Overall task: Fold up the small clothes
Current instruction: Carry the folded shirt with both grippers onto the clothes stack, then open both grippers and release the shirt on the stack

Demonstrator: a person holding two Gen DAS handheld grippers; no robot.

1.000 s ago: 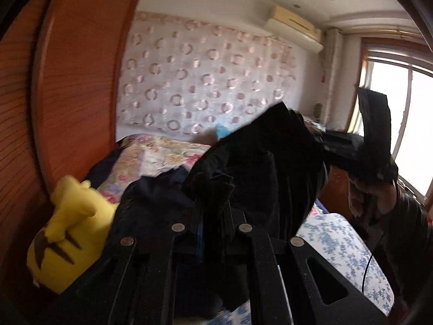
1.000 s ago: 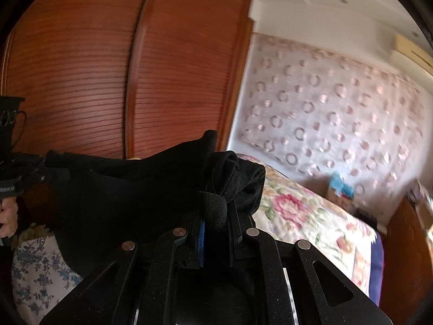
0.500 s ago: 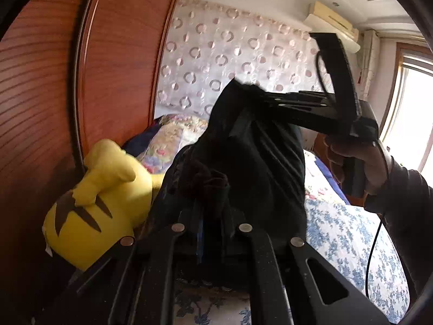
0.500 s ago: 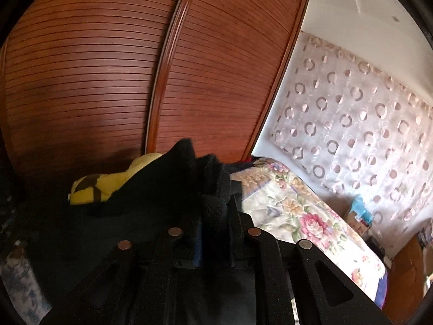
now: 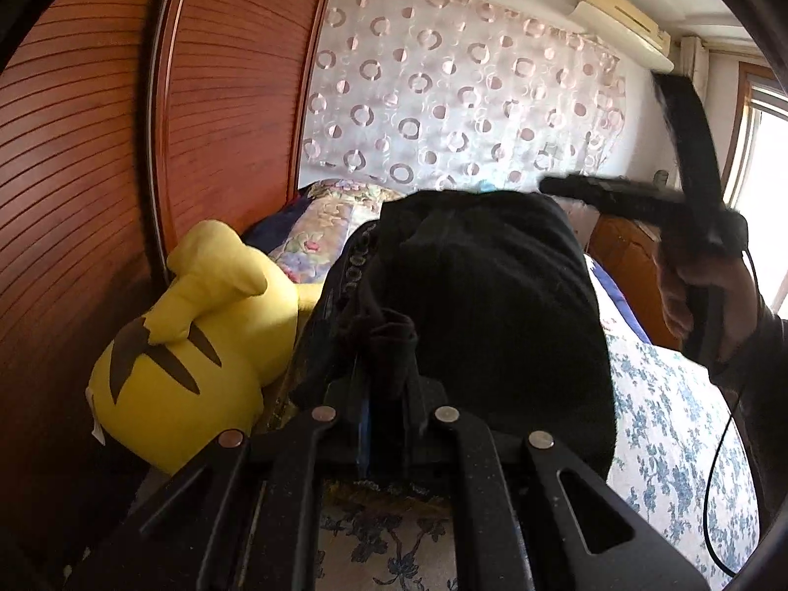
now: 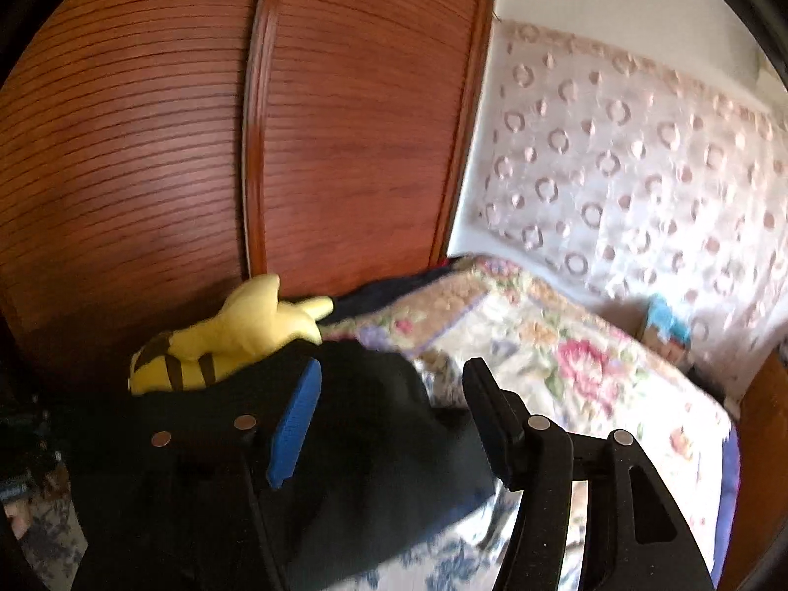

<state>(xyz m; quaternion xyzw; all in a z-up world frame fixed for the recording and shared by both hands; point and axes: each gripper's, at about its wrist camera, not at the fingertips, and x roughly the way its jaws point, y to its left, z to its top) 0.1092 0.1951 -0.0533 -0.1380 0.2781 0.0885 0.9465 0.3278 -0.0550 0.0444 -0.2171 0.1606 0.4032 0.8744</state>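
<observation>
1. The left gripper [image 5: 386, 344] was pressed together on a bunched fold of a black garment [image 5: 492, 305], pinching the cloth between its pads low over the bed.
2. The black garment lay draped in a mound across the blue-flowered bedsheet [image 5: 674, 418], one edge gathered up in the left gripper and the rest spread out beyond it.
3. The right gripper [image 6: 389, 418] had its jaws opening, the blue pad [image 6: 295, 423] on one finger and the black finger opposite standing well apart; the black garment lay under and between them, but neither pad pressed on it.
4. In the left wrist view the right gripper appeared at the far right, blurred, gripped by the person's hand [image 5: 704, 305] in a dark sleeve, just beyond the garment's far edge.
5. A yellow plush toy [image 5: 192, 340] with brown stripes lay beside the garment, against the slatted wooden wardrobe doors [image 5: 98, 172].
6. A floral quilt [image 6: 556, 349] covered the bed further back, below a curtain printed with rings [image 5: 458, 88].
7. A wall air conditioner [image 5: 625, 24] hung near the ceiling; no brand name, label or other writing could be read anywhere in either view.
</observation>
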